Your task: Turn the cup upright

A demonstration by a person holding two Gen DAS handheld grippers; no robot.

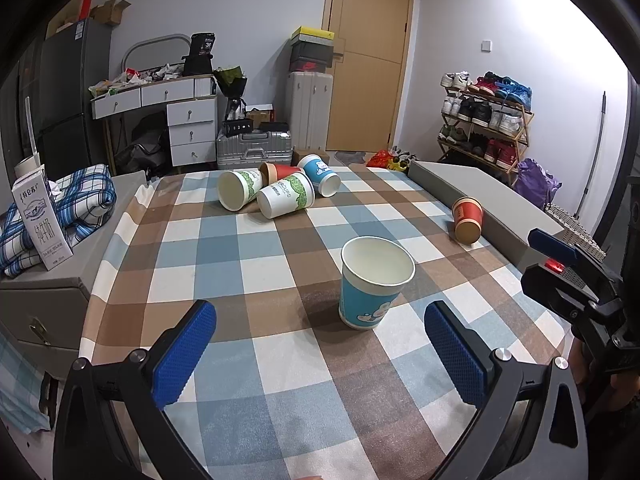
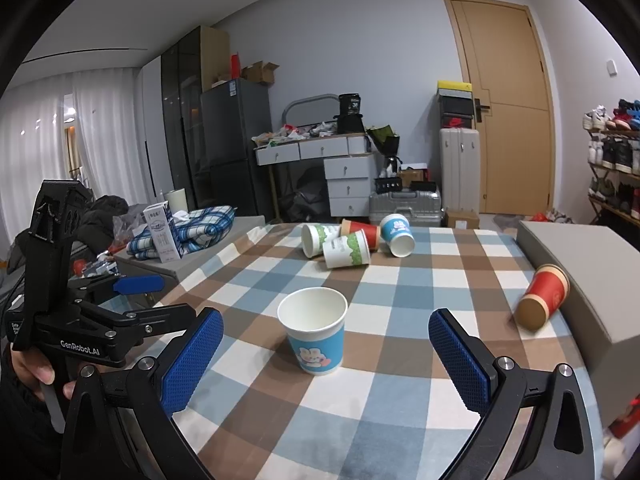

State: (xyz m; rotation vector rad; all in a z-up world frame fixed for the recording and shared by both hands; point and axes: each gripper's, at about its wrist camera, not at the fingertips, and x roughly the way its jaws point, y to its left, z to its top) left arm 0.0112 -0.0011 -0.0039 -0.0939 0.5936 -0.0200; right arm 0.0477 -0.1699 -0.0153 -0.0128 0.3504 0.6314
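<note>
Left gripper (image 1: 320, 354) hovers low over the checked tablecloth (image 1: 256, 264), fingers spread wide and holding nothing. Blue cup (image 1: 374, 282) stands upright, mouth up, just ahead of it and toward its right finger (white inside, cartoon print on the side). Right gripper (image 2: 326, 364) likewise gapes wide and empty, the same cup between and just beyond its fingertips. Farther ahead four cups (image 1: 280, 192) lie tipped together; right of them, a red cup (image 1: 467, 220) lies against a grey box (image 1: 480, 196).

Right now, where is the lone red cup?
The red cup lies on its side at the table's right edge, against the grey box, apart from the cup pile at the far end.
</note>
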